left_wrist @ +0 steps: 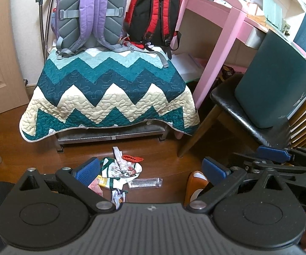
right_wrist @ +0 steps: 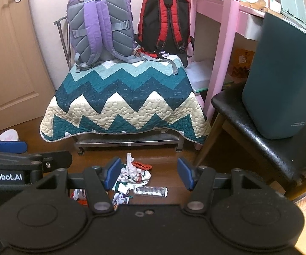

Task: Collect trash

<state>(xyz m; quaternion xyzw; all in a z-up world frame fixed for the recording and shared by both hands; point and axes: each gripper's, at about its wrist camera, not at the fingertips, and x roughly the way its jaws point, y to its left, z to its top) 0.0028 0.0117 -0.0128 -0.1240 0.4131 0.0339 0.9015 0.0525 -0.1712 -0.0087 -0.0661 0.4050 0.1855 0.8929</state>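
Dark wood floor (right_wrist: 170,161) in front of a quilt-draped bench (right_wrist: 123,97), and there's the trash (right_wrist: 131,176) piled near it, a clear plastic tray (right_wrist: 150,190) lying lengthwise left to right. Left gripper (left_wrist: 153,170) and right gripper (right_wrist: 148,172) both hover above it, tilted down, jaws spread wide and empty.

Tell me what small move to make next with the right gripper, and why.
Probably lower the right gripper toward the clear plastic tray on the floor: its jaws are open and empty, and the tray lies apart from the wrapper pile, easiest to pinch alone.
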